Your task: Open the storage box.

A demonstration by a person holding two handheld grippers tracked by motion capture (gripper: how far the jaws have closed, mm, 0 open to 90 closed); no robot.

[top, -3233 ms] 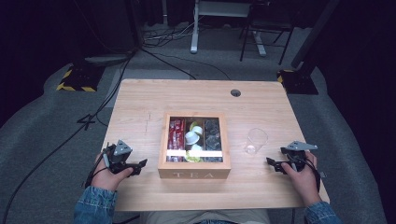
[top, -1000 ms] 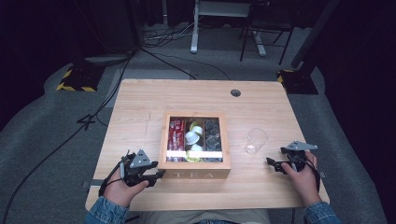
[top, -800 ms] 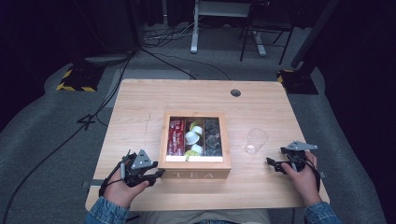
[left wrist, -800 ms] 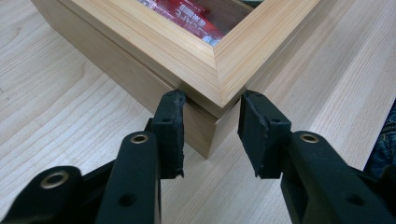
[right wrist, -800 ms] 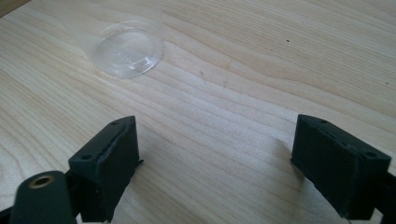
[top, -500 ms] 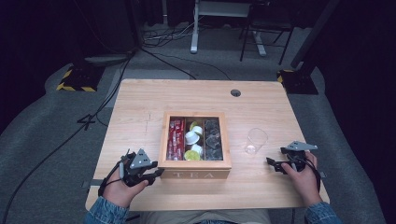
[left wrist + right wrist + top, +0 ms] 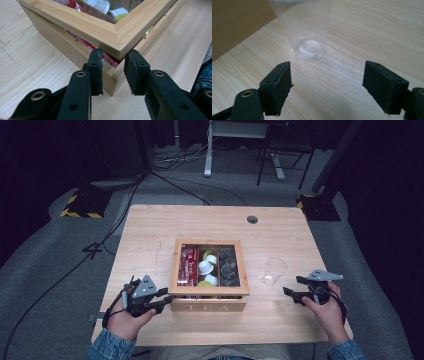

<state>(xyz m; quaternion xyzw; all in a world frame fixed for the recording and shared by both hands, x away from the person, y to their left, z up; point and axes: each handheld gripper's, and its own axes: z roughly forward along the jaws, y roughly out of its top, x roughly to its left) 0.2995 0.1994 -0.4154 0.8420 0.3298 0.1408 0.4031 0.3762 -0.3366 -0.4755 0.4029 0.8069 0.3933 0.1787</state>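
Wooden tea box sits mid-table, glass-paned lid lifted slightly off the base. Left gripper at the box's front-left corner; the left gripper view shows its jaws narrowly parted, tips under the raised lid corner, red packets visible in the gap. Right gripper rests near a clear cup; the right gripper view shows jaws wide apart, cup just ahead, untouched.

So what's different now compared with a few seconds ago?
The left gripper moved right, up to the front left corner of the tea box, and its fingers now sit just under the lid, which has lifted slightly off the box. The right gripper, the clear cup and the box itself stayed put.
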